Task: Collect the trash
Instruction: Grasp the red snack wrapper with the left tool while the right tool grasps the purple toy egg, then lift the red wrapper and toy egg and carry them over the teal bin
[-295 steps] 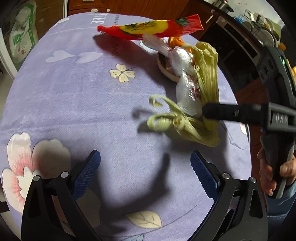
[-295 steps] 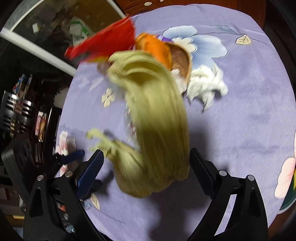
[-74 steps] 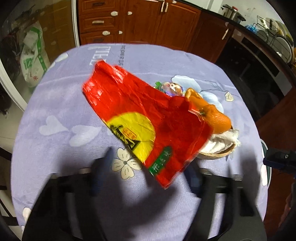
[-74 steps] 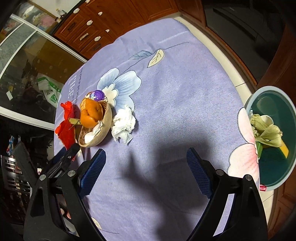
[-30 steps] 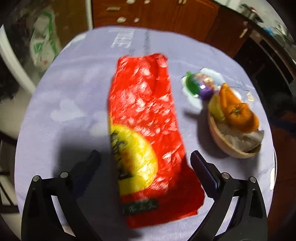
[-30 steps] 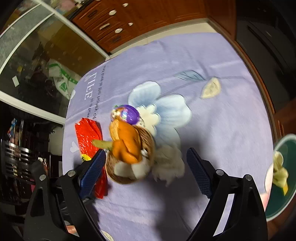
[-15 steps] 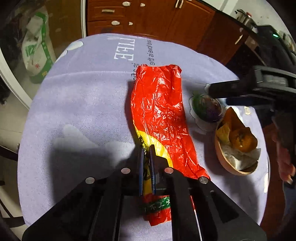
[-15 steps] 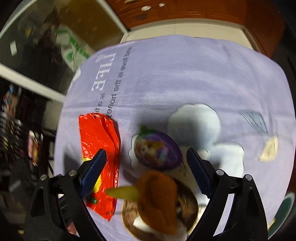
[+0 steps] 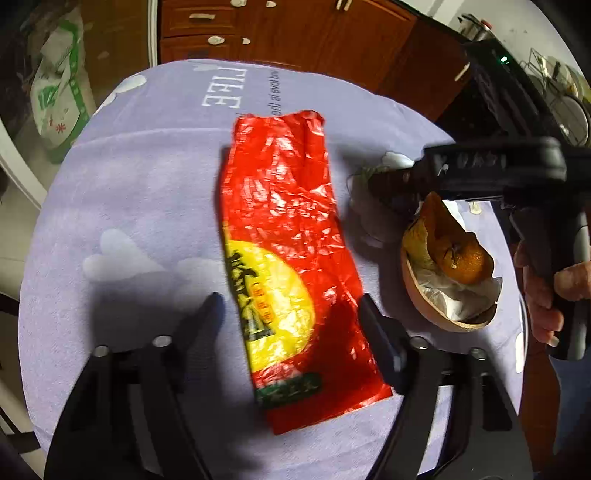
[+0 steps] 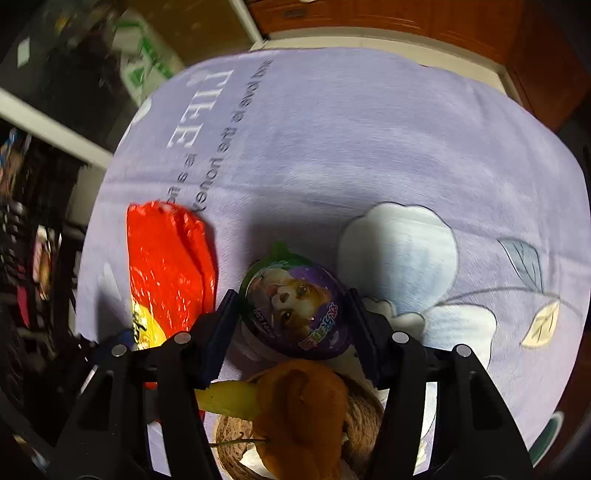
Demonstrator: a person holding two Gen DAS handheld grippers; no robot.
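A red and yellow snack wrapper (image 9: 284, 236) lies flat on the purple tablecloth (image 9: 147, 192). My left gripper (image 9: 290, 317) hovers over its near end with its jaws opening. One finger stands on each side of the wrapper and neither pad touches it. A purple egg-shaped capsule with a dog picture (image 10: 295, 306) sits between the fingers of my right gripper (image 10: 291, 314). Those jaws are closing and both pads meet the egg's sides. In the left wrist view the right gripper (image 9: 391, 184) hides the egg. The wrapper (image 10: 166, 266) lies left of the egg.
A coconut-shell bowl (image 9: 436, 314) with orange peel (image 9: 454, 251) and tissue stands right of the wrapper, just behind the egg (image 10: 236, 454). A person's hand (image 9: 543, 295) holds the right gripper's handle. Wooden cabinets (image 9: 295, 33) stand beyond the table's far edge.
The left gripper, shut on the wrapper's near end half a second ago, has opened and the wrapper lies flat. The right gripper has dropped over the purple egg and narrowed onto it.
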